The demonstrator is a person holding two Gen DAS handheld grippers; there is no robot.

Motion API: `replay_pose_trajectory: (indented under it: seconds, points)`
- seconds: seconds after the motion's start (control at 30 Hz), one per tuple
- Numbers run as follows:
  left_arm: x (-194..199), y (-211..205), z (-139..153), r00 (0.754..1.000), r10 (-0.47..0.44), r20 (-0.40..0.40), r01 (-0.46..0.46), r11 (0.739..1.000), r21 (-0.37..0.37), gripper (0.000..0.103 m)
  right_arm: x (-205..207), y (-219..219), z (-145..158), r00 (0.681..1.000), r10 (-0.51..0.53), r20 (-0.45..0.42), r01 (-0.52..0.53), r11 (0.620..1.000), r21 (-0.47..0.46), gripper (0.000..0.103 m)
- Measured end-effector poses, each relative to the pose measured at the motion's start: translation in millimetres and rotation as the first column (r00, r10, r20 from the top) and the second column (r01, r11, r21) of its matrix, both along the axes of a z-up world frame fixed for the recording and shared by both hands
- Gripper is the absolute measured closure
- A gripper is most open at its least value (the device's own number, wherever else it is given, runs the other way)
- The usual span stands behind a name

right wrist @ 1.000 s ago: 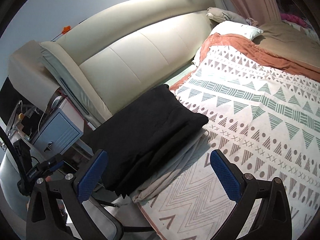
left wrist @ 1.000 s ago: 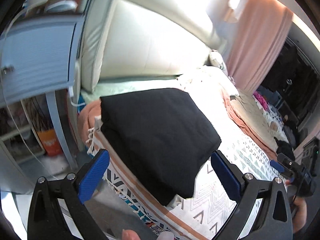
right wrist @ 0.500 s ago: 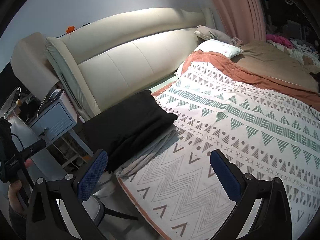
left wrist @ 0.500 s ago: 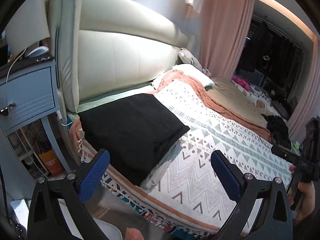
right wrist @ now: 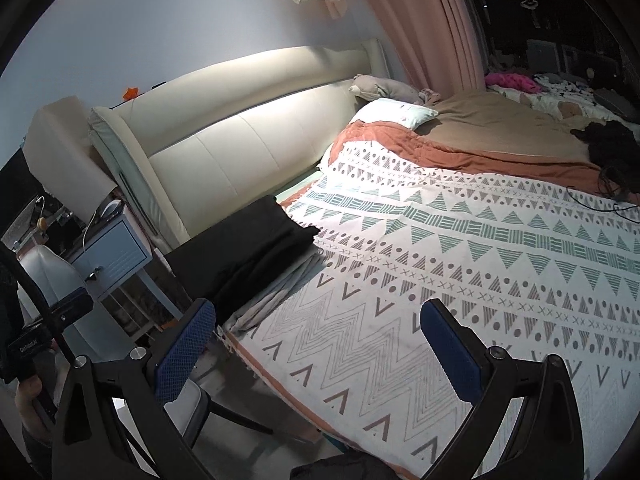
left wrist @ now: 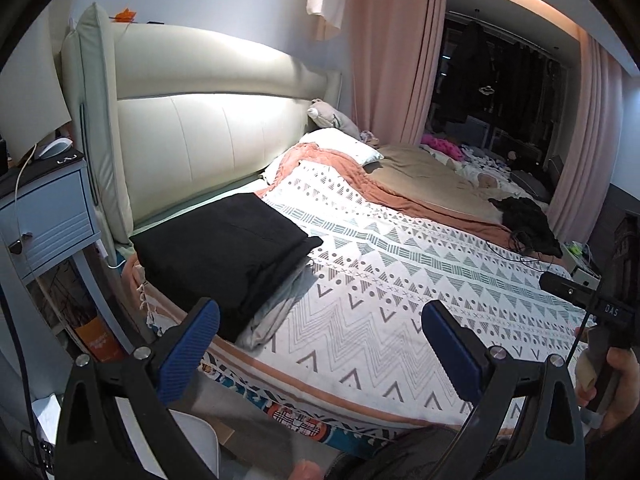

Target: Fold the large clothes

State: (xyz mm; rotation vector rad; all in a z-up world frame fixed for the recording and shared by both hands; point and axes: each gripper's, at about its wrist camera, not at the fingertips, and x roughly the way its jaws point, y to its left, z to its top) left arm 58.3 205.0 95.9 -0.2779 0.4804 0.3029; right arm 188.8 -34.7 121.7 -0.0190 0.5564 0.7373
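Folded black garment (left wrist: 224, 252) stacked on a grey one (left wrist: 272, 312) at bed corner, 10 o'clock of the patterned blanket (left wrist: 400, 280) — parked clear of the folding area. Left gripper (left wrist: 320, 332) and right gripper (right wrist: 318, 334) both spread wide, empty — likely between garments.

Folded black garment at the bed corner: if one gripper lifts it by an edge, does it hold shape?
Probably not. The folded black garment is soft layered cloth, so it would likely droop and unfold. The grey folded cloth under it might drag along.
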Motion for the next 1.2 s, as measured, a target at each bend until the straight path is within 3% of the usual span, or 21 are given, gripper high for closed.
replay_pose_trajectory:
  seconds: [0.2,0.4,0.67,0.93,1.2]
  points:
    - [-29,-32,7,0.997,-0.057,0.044,0.056,0.998,0.020,0.000,-48,-39,-1,0.996,-0.044,0.079,0.044,0.999,-0.003,0.000]
    - [-54,-60,7,0.992,-0.101,0.076,0.097,0.993,0.061,0.000,-104,-76,-10,0.964,-0.196,0.180,0.202,0.979,-0.011,0.001]
    - [-86,-103,-1,0.984,-0.133,0.116,0.117,0.983,0.140,0.000,-164,-113,-31,0.954,-0.243,0.177,0.244,0.970,0.014,0.001]
    - [-104,-130,-14,0.977,-0.171,0.127,0.152,0.977,0.151,0.000,-205,-138,-46,0.918,-0.340,0.202,0.336,0.940,0.055,0.001]
    - [-111,-135,-21,0.977,-0.181,0.110,0.166,0.977,0.133,0.000,-212,-132,-56,0.920,-0.347,0.184,0.343,0.938,0.055,0.001]
